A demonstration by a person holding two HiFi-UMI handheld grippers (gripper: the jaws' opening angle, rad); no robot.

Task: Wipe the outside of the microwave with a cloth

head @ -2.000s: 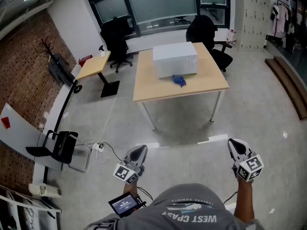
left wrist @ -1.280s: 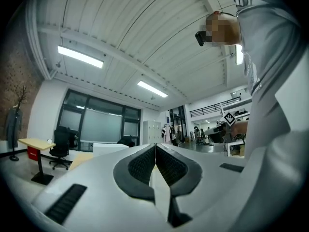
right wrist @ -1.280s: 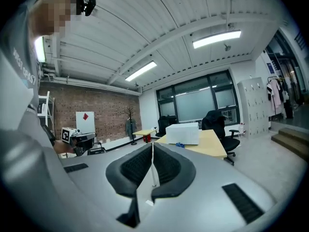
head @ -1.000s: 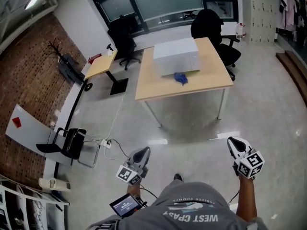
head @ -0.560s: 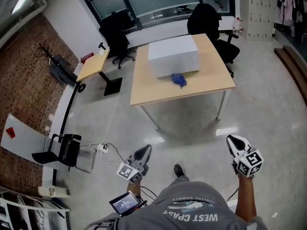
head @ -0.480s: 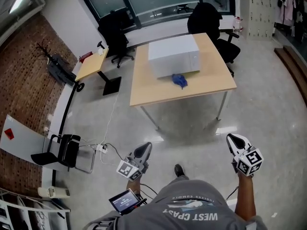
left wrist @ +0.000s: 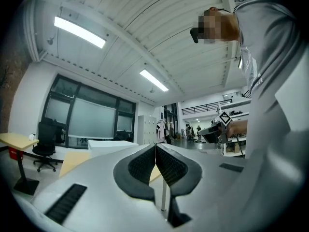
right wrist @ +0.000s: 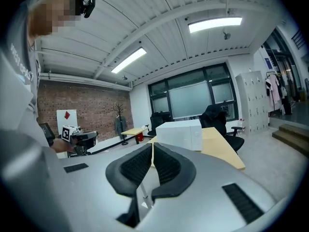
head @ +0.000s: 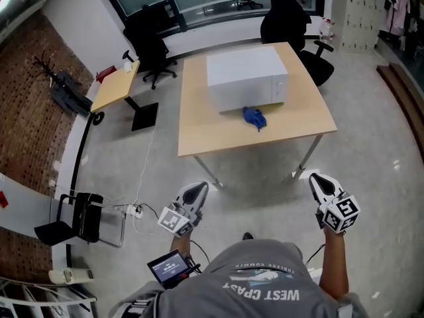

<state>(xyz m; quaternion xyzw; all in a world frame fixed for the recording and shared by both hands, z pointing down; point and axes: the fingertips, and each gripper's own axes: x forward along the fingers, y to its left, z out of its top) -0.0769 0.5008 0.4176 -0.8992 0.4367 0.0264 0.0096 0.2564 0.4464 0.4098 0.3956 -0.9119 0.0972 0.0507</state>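
Observation:
A white microwave (head: 246, 78) stands on a light wooden table (head: 199, 128), with a crumpled blue cloth (head: 254, 117) lying just in front of it. The microwave (right wrist: 181, 133) also shows ahead in the right gripper view, and faintly as a white box (left wrist: 108, 146) in the left gripper view. My left gripper (head: 197, 191) and right gripper (head: 319, 181) hover over the floor short of the table's near edge, both shut and empty, well apart from the cloth.
Black office chairs (head: 293, 28) stand behind the table, and a small side desk (head: 114, 88) sits to its left. A folding chair (head: 69, 217) and a power strip with cables (head: 136, 211) lie on the floor at the left. A brick wall (head: 26, 131) runs along that side.
The table and microwave have come closer and lower in the head view as the person walked toward them. Both grippers travelled forward with the person, staying shut and empty.

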